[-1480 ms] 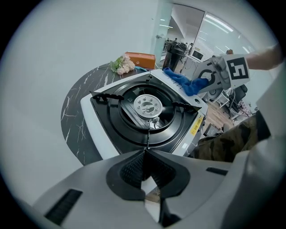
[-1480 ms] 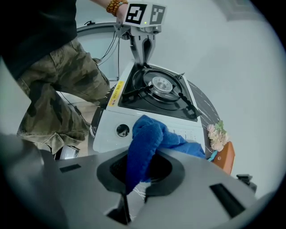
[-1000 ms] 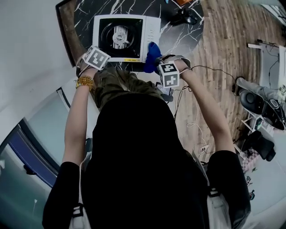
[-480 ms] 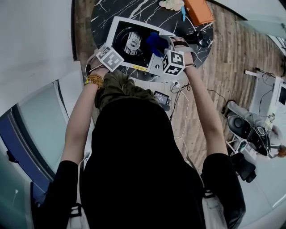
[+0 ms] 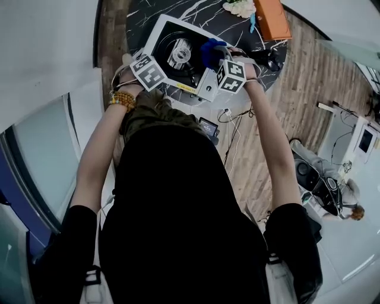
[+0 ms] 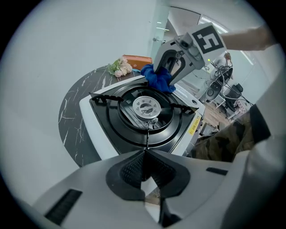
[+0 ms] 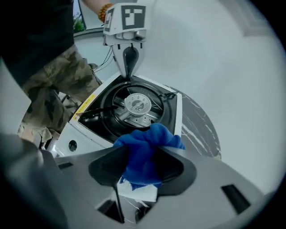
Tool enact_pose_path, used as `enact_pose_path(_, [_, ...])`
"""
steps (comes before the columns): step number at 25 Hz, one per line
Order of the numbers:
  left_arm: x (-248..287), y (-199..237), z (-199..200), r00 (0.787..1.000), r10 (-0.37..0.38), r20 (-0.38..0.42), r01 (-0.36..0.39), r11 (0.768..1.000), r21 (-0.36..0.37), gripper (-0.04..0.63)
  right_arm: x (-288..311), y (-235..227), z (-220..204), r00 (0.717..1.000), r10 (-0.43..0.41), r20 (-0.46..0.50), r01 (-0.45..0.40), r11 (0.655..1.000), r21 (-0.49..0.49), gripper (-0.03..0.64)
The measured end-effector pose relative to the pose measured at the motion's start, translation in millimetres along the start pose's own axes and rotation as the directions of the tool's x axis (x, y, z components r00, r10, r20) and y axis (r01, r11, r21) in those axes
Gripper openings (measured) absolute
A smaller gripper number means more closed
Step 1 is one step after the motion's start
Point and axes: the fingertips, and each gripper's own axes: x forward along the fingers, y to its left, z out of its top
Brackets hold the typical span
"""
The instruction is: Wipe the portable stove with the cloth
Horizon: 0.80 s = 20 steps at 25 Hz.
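Right gripper view alone shows the right claw (image 7: pixel 143 155), just closing, pinching the cloth (image 7: pixel 147 142), stove (image 7: pixel 134 106) ahead; left claw (image 6: pixel 145 153) pressed together.

A round, black marbled tabletop (image 5: pixel 205 15) carries the stove (image 5: pixel 178 54), with flowers (image 5: pixel 239 7) beside an orange box (image 5: pixel 272 18) farther back.

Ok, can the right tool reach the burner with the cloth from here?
Probably yes. The right tool, jaws just closing on the cloth, hangs at the stove's edge; the burner lies open ahead, the left tool off at the far rim.
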Motion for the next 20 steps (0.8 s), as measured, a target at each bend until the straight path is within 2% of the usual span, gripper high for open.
enact_pose_path(4, [1.1,0.0,-1.2,1.000,0.008,0.006,-0.008,1.000,0.010,0.013,3.3,0.5,3.9,0.992,0.122,0.004,-0.122,0.982,0.143,0.151])
enact_pose_path(6, [-0.1,-0.7,-0.4,1.000,0.009,0.009,-0.009,1.000,0.015,0.012,3.2,2.2,6.4,0.987,0.159,-0.018,-0.154,0.972,0.179,0.133])
enact_pose_path(11, [2.1,0.5,-0.1,1.000,0.006,-0.006,-0.006,1.000,0.022,0.012,12.0,4.7,11.7,0.976,0.191,-0.107,-0.178,0.977,0.121,0.107])
enact_pose_path(17, [0.3,-2.7,-1.1,1.000,0.011,-0.007,-0.011,1.000,0.009,0.012,10.9,29.2,29.3,0.965,0.239,-0.109,-0.232,0.970,0.074,0.097])
enact_pose_path(20, [0.7,-3.4,-2.0,1.000,0.004,-0.009,-0.003,1.000,0.004,0.012,8.8,35.7,35.4,0.965,0.239,-0.105,-0.231,0.969,0.087,0.094])
